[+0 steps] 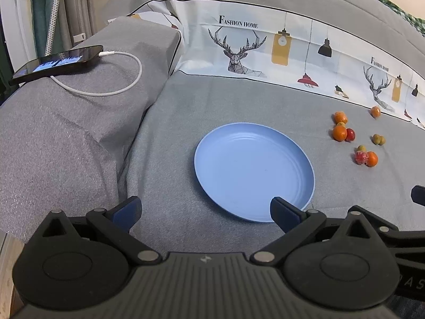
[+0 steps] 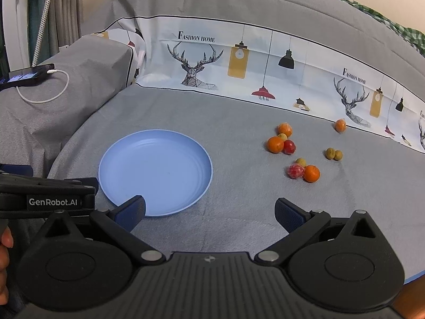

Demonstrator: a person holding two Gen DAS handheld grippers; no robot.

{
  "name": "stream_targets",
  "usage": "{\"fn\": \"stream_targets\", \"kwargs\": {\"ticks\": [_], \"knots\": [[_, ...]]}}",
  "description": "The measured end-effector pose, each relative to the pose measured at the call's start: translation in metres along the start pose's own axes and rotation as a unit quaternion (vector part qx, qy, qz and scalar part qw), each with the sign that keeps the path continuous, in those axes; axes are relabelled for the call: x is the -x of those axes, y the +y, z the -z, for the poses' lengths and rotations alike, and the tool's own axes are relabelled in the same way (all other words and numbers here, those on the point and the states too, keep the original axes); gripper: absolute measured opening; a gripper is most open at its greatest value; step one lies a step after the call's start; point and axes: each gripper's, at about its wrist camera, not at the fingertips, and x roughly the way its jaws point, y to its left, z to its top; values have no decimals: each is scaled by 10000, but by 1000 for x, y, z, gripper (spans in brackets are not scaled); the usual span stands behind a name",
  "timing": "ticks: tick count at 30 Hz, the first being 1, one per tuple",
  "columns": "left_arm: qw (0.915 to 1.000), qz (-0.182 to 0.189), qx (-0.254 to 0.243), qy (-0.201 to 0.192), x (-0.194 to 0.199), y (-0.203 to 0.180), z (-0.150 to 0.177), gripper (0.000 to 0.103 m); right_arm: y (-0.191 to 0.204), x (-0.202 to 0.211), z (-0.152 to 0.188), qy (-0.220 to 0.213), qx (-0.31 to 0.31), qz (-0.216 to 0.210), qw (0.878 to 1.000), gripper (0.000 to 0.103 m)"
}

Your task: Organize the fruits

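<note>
Two grippers hang side by side over a grey sofa seat (image 2: 212, 111), and we hold both with fingers spread wide and nothing between them. Our left gripper (image 1: 205, 212) sits at the near edge of a blue plate (image 1: 252, 170), its right finger overlapping the rim. Our right gripper (image 2: 209, 212) sits beside it, left finger over the plate's near rim. The plate is bare. All fruits lie on the seat to its right, well apart from it: an orange (image 2: 275, 144) touching a red fruit (image 2: 289, 147), another orange (image 2: 311, 173) against a wrapped red fruit (image 2: 295, 171), and two small green fruits (image 2: 334, 154) touching each other. One more orange (image 2: 340, 125) rests near the patterned backrest band (image 2: 239, 61). A phone (image 1: 57, 62) with a white cable (image 1: 117, 79) lies on the armrest at left
</note>
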Motion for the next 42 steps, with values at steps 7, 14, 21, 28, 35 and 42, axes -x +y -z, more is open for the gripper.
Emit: {"fn": "stream_targets", "kwargs": {"ticks": [7,14,21,28,35,42], "knots": [[10000,12,80,-1,-1,3,-1,103,-2,-3,1,-5,-86,-83,9999,102],[9999,28,93,-26,-1,2,-2,103,-6,-6,3,-16,-212,-168,9996,102],[9999,17,-2,140,-3,-1,-4,103,-16,-10,7,-42,-370,-284,9989,102],[9996,-101,-171,194,-4,-11,-10,103,-34,-20,13,-124,-643,-282,9975,102],[9989,-76,-256,375,-16,-33,-26,103,-90,-45,24,-170,-1083,324,9934,102],[9975,247,-461,476,-50,-100,-59,103,-180,-95,31,-247,-1626,1320,9775,102]]}}
